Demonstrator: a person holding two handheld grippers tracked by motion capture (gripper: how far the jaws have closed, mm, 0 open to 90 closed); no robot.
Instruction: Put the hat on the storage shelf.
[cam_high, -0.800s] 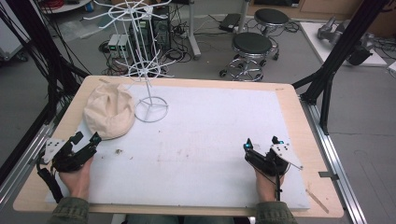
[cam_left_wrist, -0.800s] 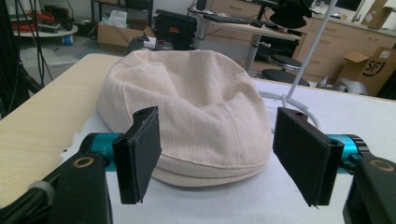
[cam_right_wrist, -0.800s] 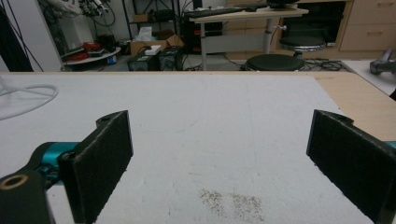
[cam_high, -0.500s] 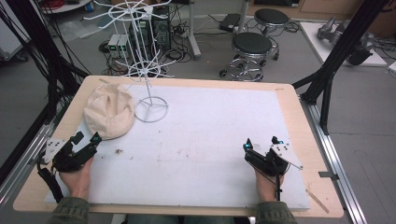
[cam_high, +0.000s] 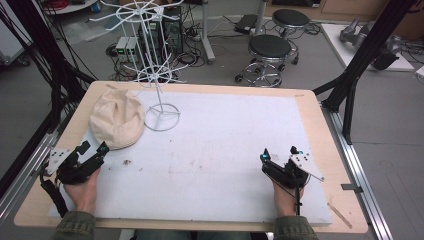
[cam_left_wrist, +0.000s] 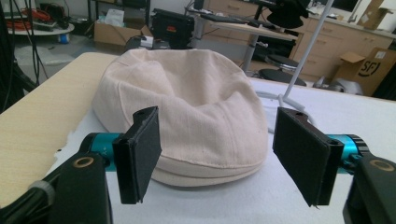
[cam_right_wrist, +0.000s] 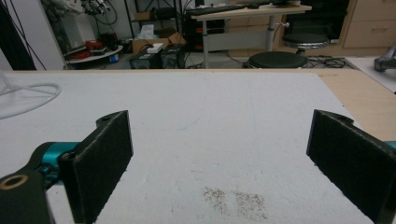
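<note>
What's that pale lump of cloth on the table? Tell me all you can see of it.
It is a cream flat cap of woven, linen-like cloth with stitched seams, its soft crown dented and its brim flat on the white mat. It lies at the table's far left beside the wire stand's ring base, just ahead of the open left hand-held gripper.

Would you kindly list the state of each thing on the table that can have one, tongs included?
Cream flat cap: lying crown up on the table, slightly slumped, not gripped.
White wire display stand: upright, hooks bare, round base beside the cap.
Left tongs: open, just short of the cap's brim, not touching.
Right tongs: open, nothing between the jaws, over the white mat.
</note>
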